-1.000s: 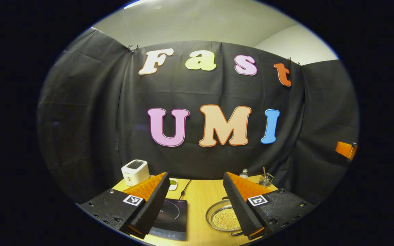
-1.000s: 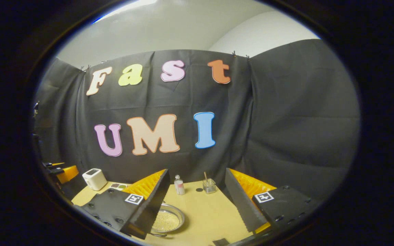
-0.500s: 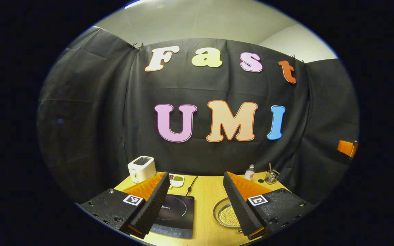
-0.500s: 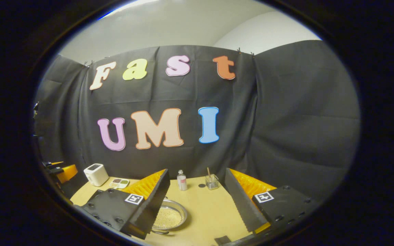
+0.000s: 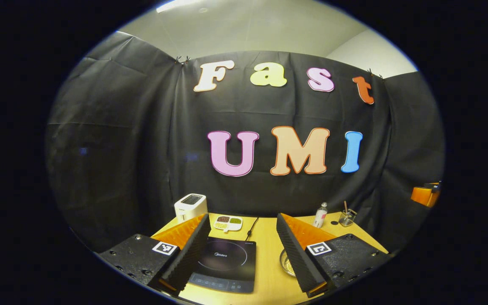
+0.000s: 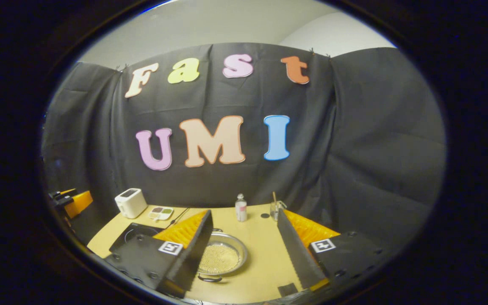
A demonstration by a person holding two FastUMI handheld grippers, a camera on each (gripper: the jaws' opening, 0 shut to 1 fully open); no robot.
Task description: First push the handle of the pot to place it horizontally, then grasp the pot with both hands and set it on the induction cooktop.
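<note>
Fingers of the right gripper (image 6: 244,254) spread wide and empty above the shallow round steel pot of pale grains (image 6: 222,257); the left gripper (image 5: 242,250) likewise wide, over the flat black induction cooktop (image 5: 223,264). The pot rests on the pale wooden surface (image 6: 261,262), just beside the cooktop. Approach step, apparently: the pot's near handle (image 6: 210,278) awaits its push.

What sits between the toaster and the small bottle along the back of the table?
In the right gripper view, a small divided dish lies right of the toaster, then a black cord, then bare tabletop up to the bottle.
</note>
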